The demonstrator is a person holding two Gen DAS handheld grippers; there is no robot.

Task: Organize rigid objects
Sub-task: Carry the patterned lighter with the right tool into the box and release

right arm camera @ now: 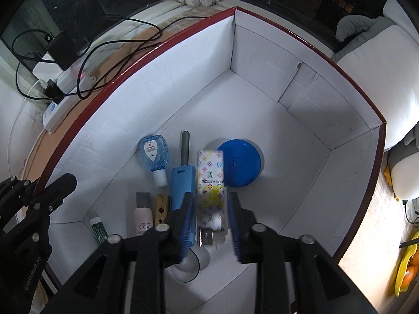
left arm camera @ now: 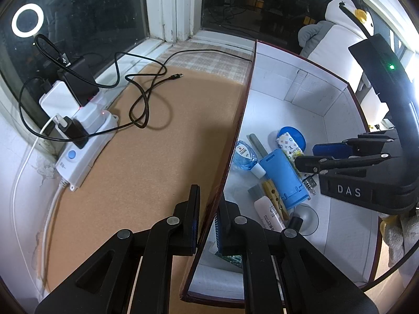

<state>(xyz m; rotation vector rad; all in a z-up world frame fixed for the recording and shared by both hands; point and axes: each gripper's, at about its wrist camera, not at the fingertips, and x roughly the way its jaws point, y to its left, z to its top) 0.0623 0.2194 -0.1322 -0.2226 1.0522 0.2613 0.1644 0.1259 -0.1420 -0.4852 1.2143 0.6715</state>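
Note:
A white box with a dark red rim (right arm camera: 262, 78) holds several small items. My right gripper (right arm camera: 210, 195) hangs inside it, open, its blue pads on either side of a pattern-wrapped lighter (right arm camera: 209, 167) with a gap on each side. Left of the lighter lies a flat blue case (right arm camera: 182, 185); right of it sits a round blue lid (right arm camera: 239, 162). A sanitizer bottle (right arm camera: 154, 154), a clothespin (right arm camera: 161, 206) and a pink tube (right arm camera: 142, 217) lie further left. My left gripper (left arm camera: 208, 196) is shut on the box's left wall (left arm camera: 235, 136).
Left of the box, a brown mat (left arm camera: 144, 170) carries a white power strip (left arm camera: 78, 144) with chargers and a looping black cable (left arm camera: 146, 91). A window runs behind. A plush penguin (left arm camera: 340, 26) leans at the box's far right corner.

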